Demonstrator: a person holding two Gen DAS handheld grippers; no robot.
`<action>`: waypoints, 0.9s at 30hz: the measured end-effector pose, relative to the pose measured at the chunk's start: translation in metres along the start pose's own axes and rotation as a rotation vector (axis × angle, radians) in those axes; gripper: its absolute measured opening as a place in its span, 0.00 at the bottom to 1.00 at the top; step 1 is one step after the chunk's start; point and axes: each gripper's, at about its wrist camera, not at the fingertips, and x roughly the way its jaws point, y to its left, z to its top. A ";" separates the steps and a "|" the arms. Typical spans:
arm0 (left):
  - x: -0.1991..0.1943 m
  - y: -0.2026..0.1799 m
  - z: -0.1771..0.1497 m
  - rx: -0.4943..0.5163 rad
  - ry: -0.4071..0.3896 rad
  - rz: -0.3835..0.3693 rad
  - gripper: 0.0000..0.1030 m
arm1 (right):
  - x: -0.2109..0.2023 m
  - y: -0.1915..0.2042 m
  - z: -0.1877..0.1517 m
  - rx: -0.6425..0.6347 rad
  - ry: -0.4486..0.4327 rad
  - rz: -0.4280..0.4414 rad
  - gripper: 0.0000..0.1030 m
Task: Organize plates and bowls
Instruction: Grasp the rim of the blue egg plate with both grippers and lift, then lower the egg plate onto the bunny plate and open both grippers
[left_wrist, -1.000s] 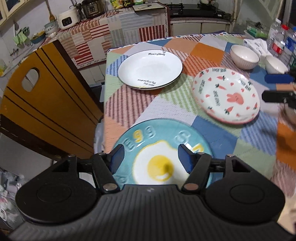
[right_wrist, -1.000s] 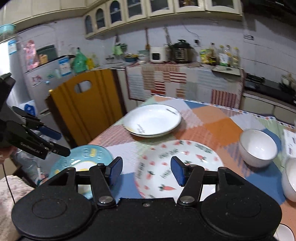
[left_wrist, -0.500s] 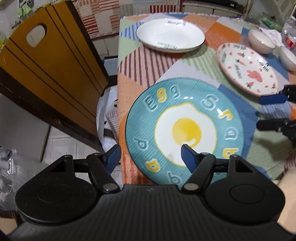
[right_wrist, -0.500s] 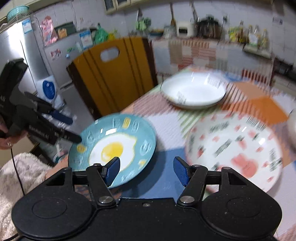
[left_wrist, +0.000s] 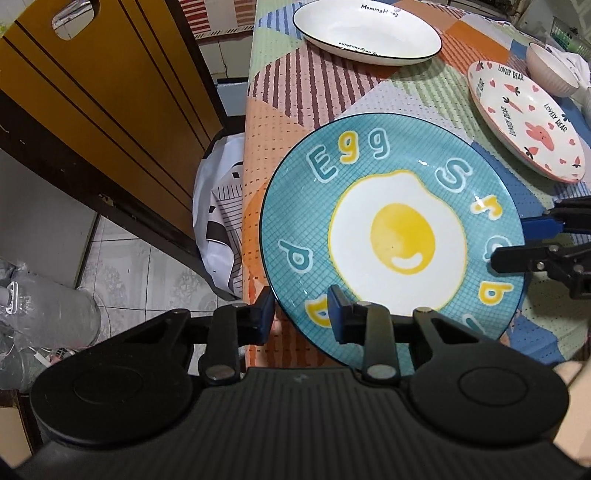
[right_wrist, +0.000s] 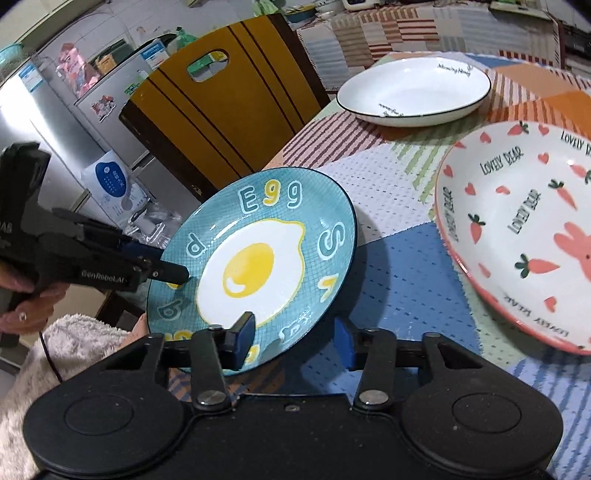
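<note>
Both my tongs have just been closing on the egg plate (left_wrist: 391, 236) at the table's (left_wrist: 295, 92) near corner, left tongs (left_wrist: 301, 314) and right tongs (right_wrist: 293, 341) each narrowed astride its rim, so I judge a two-handed lift can begin.

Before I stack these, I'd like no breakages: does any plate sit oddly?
Yes. The teal round ceramic fried-egg plate overhangs the table's near edge and looks tilted, its right side raised. The left tool and right tool, jaws just closing, straddle its rim. The other plates lie flat.
</note>
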 end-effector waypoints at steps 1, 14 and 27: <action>0.000 0.001 0.000 -0.005 -0.003 -0.004 0.29 | 0.002 0.000 0.001 0.012 0.001 0.002 0.40; 0.001 0.003 -0.001 -0.127 -0.018 0.010 0.29 | 0.008 0.007 -0.001 -0.037 0.003 -0.033 0.26; -0.045 -0.041 0.013 -0.060 -0.114 0.015 0.29 | -0.039 -0.007 0.006 -0.089 -0.079 -0.003 0.25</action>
